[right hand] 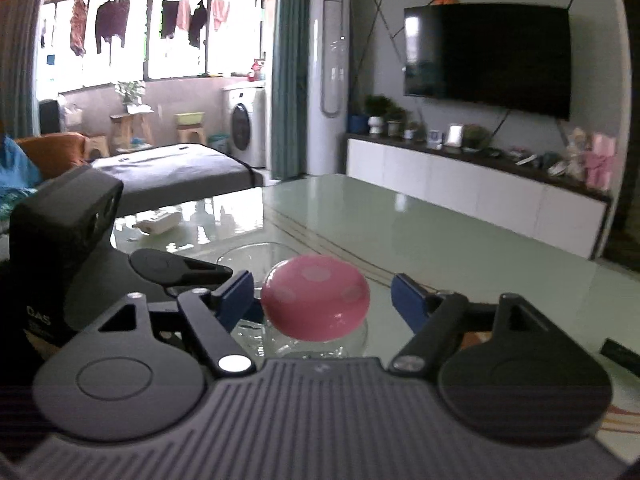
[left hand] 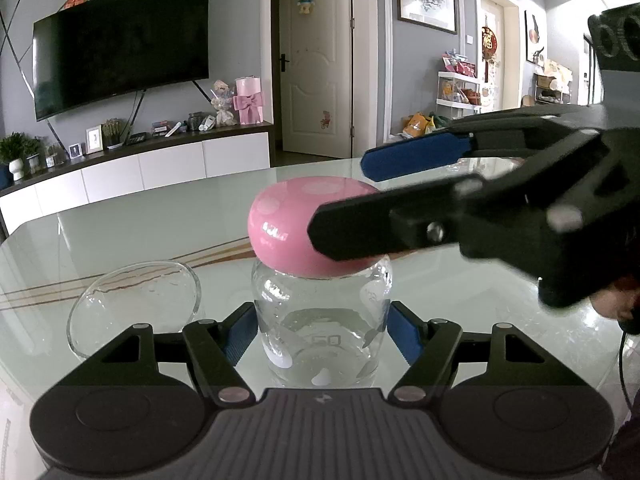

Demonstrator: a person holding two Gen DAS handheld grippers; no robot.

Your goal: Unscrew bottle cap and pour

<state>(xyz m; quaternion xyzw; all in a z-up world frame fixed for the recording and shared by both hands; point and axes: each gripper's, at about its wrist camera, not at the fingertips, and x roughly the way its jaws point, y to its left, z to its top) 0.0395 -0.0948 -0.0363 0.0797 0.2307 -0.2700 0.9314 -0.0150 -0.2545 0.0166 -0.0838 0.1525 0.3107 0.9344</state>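
Nearest, left claw [left hand: 322, 336] pinched around the clear bottle [left hand: 322, 320], upright on the glass bench [left hand: 460, 292], blue pads touching both sides. Above, right claw [right hand: 324, 300] spread astride the pink cap [right hand: 316, 302], reaching in level from the right, pads apparently just short of contact. Left of the bottle, an empty glass bowl [left hand: 134, 308], just beside. Nothing in the way.

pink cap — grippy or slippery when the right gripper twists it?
Likely slippery: the cap is glossy and domed, so pads may slide. It looks rigid, so squeezing shouldn't deform it. The glass bottle beneath seems nearly empty and light, so may spin unless the left hand-held gripper clamps firmly.
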